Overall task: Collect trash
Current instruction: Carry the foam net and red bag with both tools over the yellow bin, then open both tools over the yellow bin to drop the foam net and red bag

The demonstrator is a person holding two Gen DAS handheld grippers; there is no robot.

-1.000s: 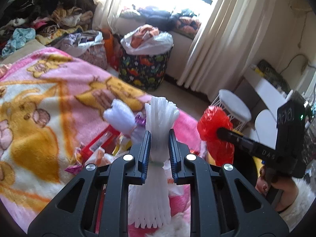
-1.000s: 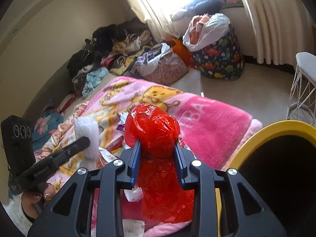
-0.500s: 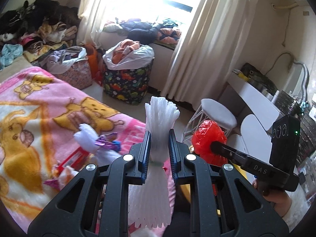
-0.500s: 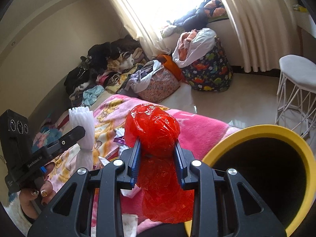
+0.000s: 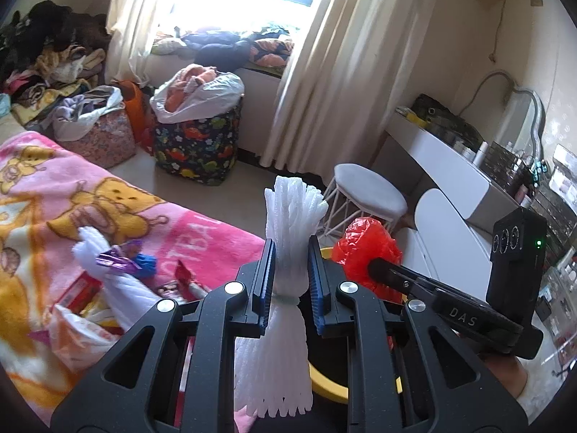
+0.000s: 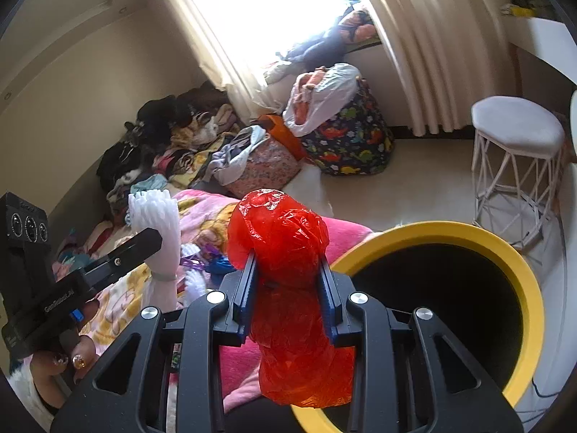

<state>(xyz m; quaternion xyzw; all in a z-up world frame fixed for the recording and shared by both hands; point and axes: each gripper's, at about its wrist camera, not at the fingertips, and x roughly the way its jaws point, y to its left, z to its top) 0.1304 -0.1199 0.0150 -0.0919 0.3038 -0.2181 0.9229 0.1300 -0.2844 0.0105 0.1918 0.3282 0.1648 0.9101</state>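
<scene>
The left gripper [image 5: 291,281] is clamped on a white foam fruit net [image 5: 288,231], in the lower centre of the frame. The right gripper [image 6: 287,290] is clamped on a crumpled red plastic bag [image 6: 279,238], just left of the yellow rim of the bin [image 6: 523,278]. More wrappers [image 5: 122,263] lie on the pink blanket [image 5: 202,231] at the lower left; bare floor [image 6: 425,184] lies beyond the bin.
</scene>
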